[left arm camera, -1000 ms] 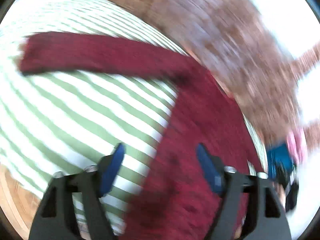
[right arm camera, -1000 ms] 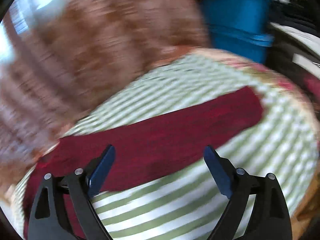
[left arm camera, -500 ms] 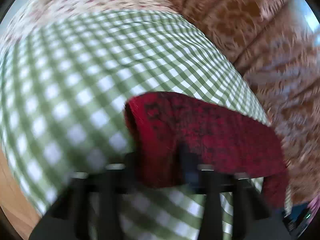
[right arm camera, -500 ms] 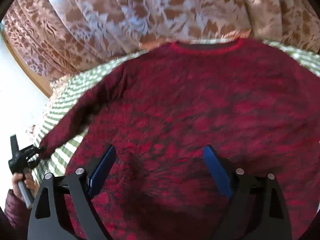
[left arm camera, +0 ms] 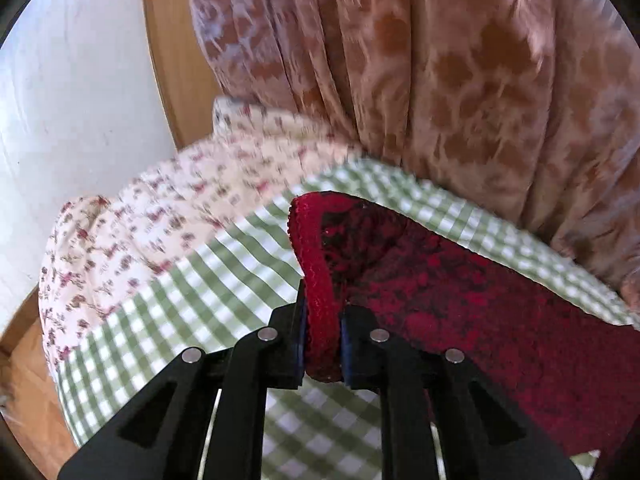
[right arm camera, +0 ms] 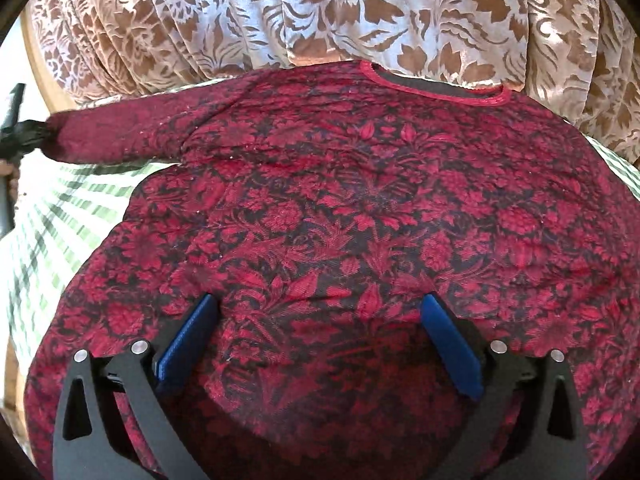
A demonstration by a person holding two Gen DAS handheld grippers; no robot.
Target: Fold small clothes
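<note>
A red sweater with a dark floral pattern (right arm camera: 360,200) lies spread flat on a green checked cloth (right arm camera: 60,208), its neckline at the far side. My left gripper (left arm camera: 322,320) is shut on the sleeve's red ribbed cuff (left arm camera: 316,248), and the sleeve (left arm camera: 460,300) trails off to the right. In the right wrist view the same left gripper (right arm camera: 24,132) holds the stretched-out sleeve (right arm camera: 112,136) at the far left. My right gripper (right arm camera: 320,312) hovers over the lower body of the sweater. Its jaws are opening wide and nothing is pinched between the blue pads.
A brown and pale floral curtain (right arm camera: 320,12) hangs close behind the far edge. A white sheet with small red flowers (left arm camera: 160,208) shows under the checked cloth (left arm camera: 200,288) at the left. A wooden frame (left arm camera: 172,60) and a white wall (left arm camera: 72,100) lie beyond.
My left gripper has closed on the sleeve cuff and carried it sideways. My right gripper swung from the sleeve to above the sweater's body, and its jaws spread wider.
</note>
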